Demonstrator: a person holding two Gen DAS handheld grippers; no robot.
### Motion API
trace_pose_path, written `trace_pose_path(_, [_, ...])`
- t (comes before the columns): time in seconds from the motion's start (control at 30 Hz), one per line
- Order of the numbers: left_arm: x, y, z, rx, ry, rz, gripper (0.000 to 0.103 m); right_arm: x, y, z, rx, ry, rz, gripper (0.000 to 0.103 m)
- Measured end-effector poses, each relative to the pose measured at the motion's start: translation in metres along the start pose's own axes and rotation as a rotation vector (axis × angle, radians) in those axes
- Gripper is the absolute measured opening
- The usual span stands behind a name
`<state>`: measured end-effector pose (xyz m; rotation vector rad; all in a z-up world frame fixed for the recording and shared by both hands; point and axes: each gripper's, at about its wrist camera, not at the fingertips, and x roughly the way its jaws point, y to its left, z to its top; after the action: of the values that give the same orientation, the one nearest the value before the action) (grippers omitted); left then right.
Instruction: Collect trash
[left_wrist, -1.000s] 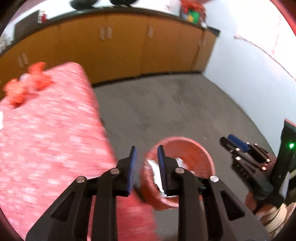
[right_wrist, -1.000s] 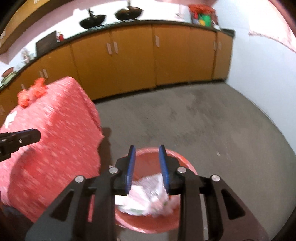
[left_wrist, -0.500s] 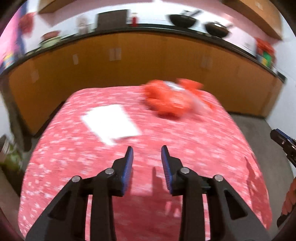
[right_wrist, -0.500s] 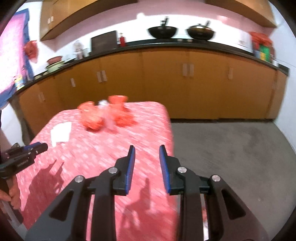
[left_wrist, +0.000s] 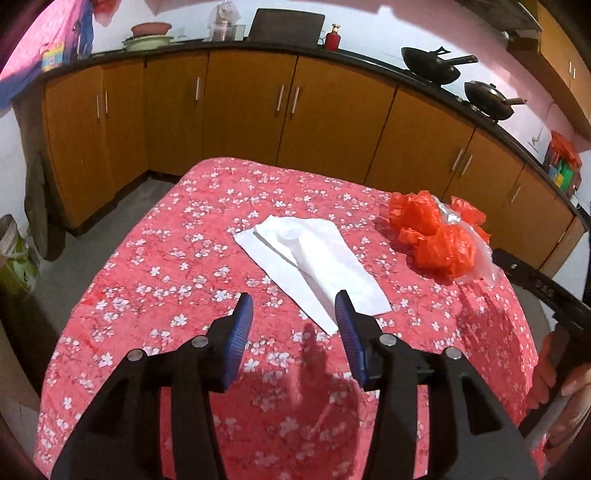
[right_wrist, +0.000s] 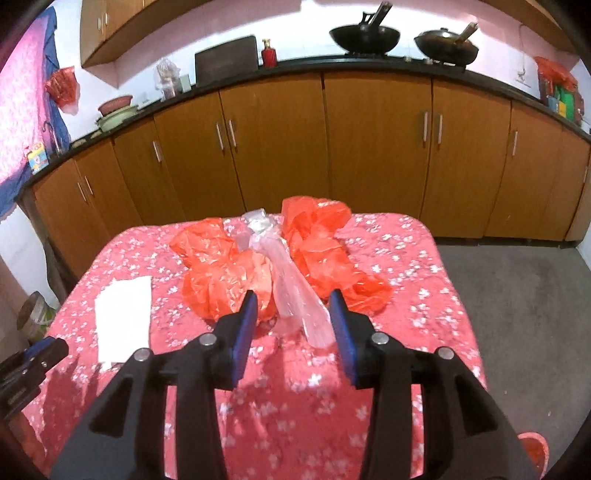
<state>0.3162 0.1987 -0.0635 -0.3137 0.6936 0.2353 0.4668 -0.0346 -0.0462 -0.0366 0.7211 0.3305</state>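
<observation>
while both jaws are opening with nothing between them, the left gripper (left_wrist: 293, 317) hangs over one white paper (left_wrist: 314, 266); the right gripper (right_wrist: 292, 314) faces two orange bags (right_wrist: 221, 273) and one clear bag (right_wrist: 295, 295) on the bench (right_wrist: 406, 280).

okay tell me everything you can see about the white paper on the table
The white paper is a flat, thin, roughly rectangular sheet lying askew on the red floral tablecloth. A crease or folded layer runs along its length, so part looks doubled. It seems clean and uncrumpled. It rests only on the cloth, apart from the orange plastic bags to its right. The left gripper hovers near its closest corner, jaws opening, not touching it.
</observation>
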Motion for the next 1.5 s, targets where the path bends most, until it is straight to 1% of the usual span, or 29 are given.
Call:
trace_pose_path(0.03, [0.002, -0.001, 0.001, -0.004, 0.004, -0.005, 0.047, 0.007, 0.002, 0.0, -0.009, 0.014, -0.009, 0.031])
trace_pose_path(0.07, [0.005, -0.002, 0.002, -0.006, 0.006, -0.008, 0.047, 0.011, 0.002, -0.001, -0.009, 0.03, -0.007, 0.02])
trace_pose_path(0.1, [0.007, -0.003, 0.003, -0.006, 0.009, -0.009, 0.047, 0.016, 0.001, -0.003, -0.004, 0.049, -0.002, 0.013])
trace_pose_path(0.13, [0.01, -0.005, 0.004, -0.005, 0.011, -0.01, 0.047, 0.018, 0.0, -0.006, -0.003, 0.06, 0.001, 0.004])
trace_pose_path(0.17, [0.013, -0.007, 0.005, -0.001, 0.015, -0.011, 0.047, 0.018, 0.0, -0.009, -0.006, 0.06, 0.003, 0.003])
trace_pose_path(0.23, [0.017, -0.012, 0.007, 0.013, 0.02, -0.007, 0.047, 0.011, 0.0, -0.014, -0.018, 0.042, 0.005, 0.002])
trace_pose_path(0.3, [0.023, -0.016, 0.009, 0.03, 0.023, -0.002, 0.048, 0.002, -0.003, -0.02, -0.002, 0.026, 0.027, 0.002])
trace_pose_path(0.43, [0.037, -0.026, 0.013, 0.071, 0.042, 0.028, 0.048, -0.018, -0.007, -0.03, 0.005, -0.001, 0.056, 0.002])
trace_pose_path(0.57, [0.055, -0.03, 0.015, 0.085, 0.094, 0.072, 0.048, -0.029, -0.007, -0.039, -0.012, -0.003, 0.068, 0.002])
trace_pose_path(0.63, [0.065, -0.028, 0.016, 0.066, 0.139, 0.072, 0.046, -0.033, -0.007, -0.04, -0.019, -0.008, 0.067, 0.002])
trace_pose_path(0.67, [0.066, -0.028, 0.016, 0.063, 0.141, 0.077, 0.043, -0.034, -0.008, -0.041, -0.018, -0.01, 0.069, 0.002])
trace_pose_path(0.7, [0.066, -0.029, 0.016, 0.065, 0.142, 0.067, 0.03, -0.036, -0.009, -0.041, -0.017, -0.01, 0.071, 0.002])
trace_pose_path(0.73, [0.067, -0.03, 0.016, 0.072, 0.147, 0.065, 0.024, -0.038, -0.01, -0.042, -0.016, -0.013, 0.069, 0.002])
trace_pose_path(0.77, [0.067, -0.032, 0.015, 0.085, 0.146, 0.068, 0.013, -0.04, -0.01, -0.042, -0.018, -0.016, 0.067, 0.002])
trace_pose_path(0.8, [0.066, -0.032, 0.014, 0.091, 0.15, 0.06, 0.009, -0.043, -0.01, -0.043, -0.02, -0.021, 0.067, 0.002])
trace_pose_path(0.87, [0.06, -0.032, 0.011, 0.091, 0.144, 0.046, 0.004, -0.05, -0.012, -0.044, -0.024, -0.034, 0.067, 0.002])
trace_pose_path(0.93, [0.049, -0.03, 0.007, 0.092, 0.127, 0.028, 0.003, -0.058, -0.013, -0.045, -0.024, -0.048, 0.072, 0.002])
trace_pose_path(1.13, [0.007, -0.028, -0.002, 0.1, 0.073, -0.005, 0.003, -0.095, -0.014, -0.047, -0.036, -0.104, 0.1, 0.002])
trace_pose_path(1.3, [-0.023, -0.032, -0.006, 0.131, 0.022, 0.006, 0.003, -0.119, -0.012, -0.048, -0.032, -0.14, 0.1, 0.002])
trace_pose_path(1.5, [-0.056, -0.044, -0.005, 0.156, -0.024, -0.024, 0.003, -0.152, -0.013, -0.048, -0.03, -0.186, 0.097, 0.002])
